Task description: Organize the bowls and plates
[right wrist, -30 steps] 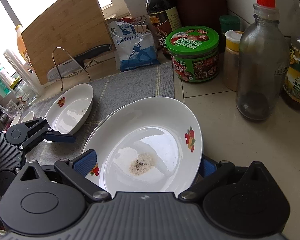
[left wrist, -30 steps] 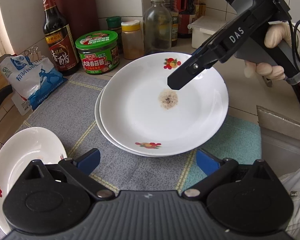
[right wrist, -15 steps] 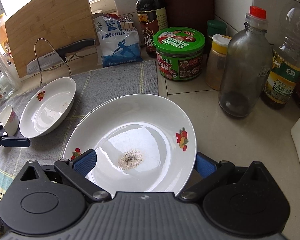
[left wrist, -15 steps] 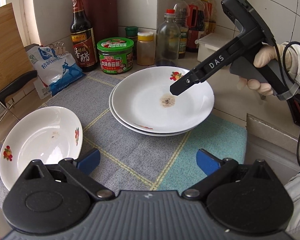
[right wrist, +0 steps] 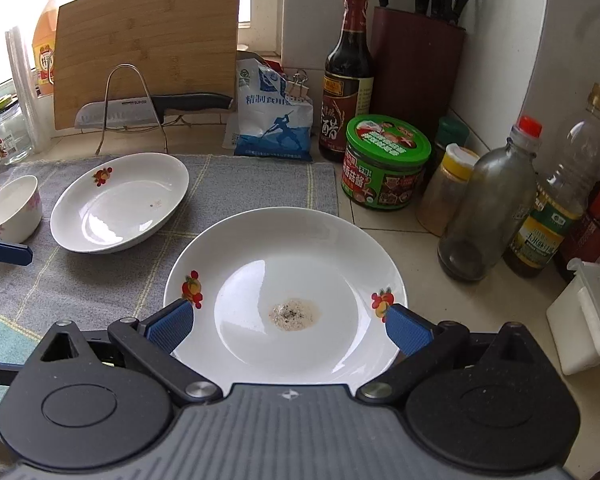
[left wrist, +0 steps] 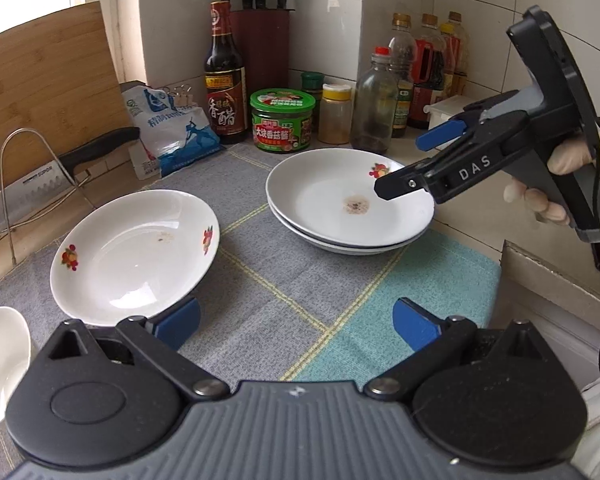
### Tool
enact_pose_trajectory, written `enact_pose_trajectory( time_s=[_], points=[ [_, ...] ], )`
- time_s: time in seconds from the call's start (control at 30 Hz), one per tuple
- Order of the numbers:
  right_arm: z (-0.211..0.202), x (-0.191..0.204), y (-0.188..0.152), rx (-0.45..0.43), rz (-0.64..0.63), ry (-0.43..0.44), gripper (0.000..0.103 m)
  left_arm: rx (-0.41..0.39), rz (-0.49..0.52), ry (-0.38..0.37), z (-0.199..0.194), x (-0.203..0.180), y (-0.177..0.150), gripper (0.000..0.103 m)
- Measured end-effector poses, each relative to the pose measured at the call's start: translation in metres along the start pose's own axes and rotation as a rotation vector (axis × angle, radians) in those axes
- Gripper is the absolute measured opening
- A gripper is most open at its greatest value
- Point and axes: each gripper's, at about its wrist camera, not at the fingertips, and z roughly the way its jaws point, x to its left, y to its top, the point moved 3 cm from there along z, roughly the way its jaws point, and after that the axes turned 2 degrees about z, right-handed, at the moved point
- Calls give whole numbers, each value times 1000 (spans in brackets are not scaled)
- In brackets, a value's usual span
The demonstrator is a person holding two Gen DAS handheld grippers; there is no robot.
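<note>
Left wrist view faces backsplash from mat edge; right closer; both share stacked plates.

Bright window daylight, sharp focus, fisheye-bent edges.

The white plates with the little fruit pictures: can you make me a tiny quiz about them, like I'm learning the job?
1. True or false: the white plate with the speckled brown smear sits on top of another plate.
2. What lies under the single white fruit-patterned plate? A) bare tile B) grey woven mat C) wooden board
3. Fill in: the left gripper has its jaws ____.

Key
1. True; a second rim shows beneath it.
2. B, the grey woven mat.
3. Open, holding nothing. The right gripper is open too, above the smeared plate.
</note>
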Motion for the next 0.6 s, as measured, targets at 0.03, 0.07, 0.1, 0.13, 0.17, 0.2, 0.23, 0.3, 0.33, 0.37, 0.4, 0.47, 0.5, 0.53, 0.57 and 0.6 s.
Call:
enact_pose_trajectory(
  time_s=[0.03, 0.07, 0.1, 0.13, 0.17, 0.2, 0.23, 0.3, 0.33, 0.37, 0.4, 0.47, 0.5, 0.53, 0.57, 0.6],
  points=[
    [-4, 5, 0, -16, -7, -10, 103, -4, -12, 18, -4, 2, -3, 102],
    [-7, 11, 0, -26, -11, -18, 103, -8, -24, 34, -8, 4, -6, 102],
    [-10, 15, 0, -33, -12, -23, 103, -13, -36, 45, -12, 6, -9, 102],
    [-12, 20, 0, -41, -11, -28, 103, -18, -45, 57, -16, 8, -11, 102],
    [-15, 25, -1, -47, -11, -25, 103, -18, -52, 72, -20, 10, -14, 102],
    [-17, 30, -1, -50, -10, -22, 103, -16, -60, 89, -24, 12, -17, 102],
    [-18, 35, -1, -52, -10, -22, 103, -16, -63, 99, -28, 14, -20, 102],
    [-21, 46, -2, -54, -11, -21, 103, -18, -68, 126, -35, 19, -25, 102],
    [-23, 51, -2, -56, -12, -22, 103, -21, -70, 137, -40, 21, -29, 102],
    [-25, 57, -2, -55, -12, -20, 103, -24, -73, 145, -44, 24, -32, 102],
    [-26, 62, -2, -53, -11, -15, 103, -28, -77, 149, -47, 26, -35, 102],
    [-30, 72, -4, -48, -12, -4, 103, -31, -79, 154, -53, 31, -41, 102],
    [-32, 79, -5, -48, -14, -1, 103, -33, -77, 153, -55, 33, -44, 102],
    [-33, 84, -6, -45, -16, 1, 103, -34, -78, 153, -57, 35, -46, 102],
    [-34, 89, -6, -41, -17, 4, 103, -36, -82, 151, -58, 37, -48, 102],
    [-36, 94, -7, -37, -18, 6, 103, -38, -85, 145, -58, 39, -50, 102]
  ],
)
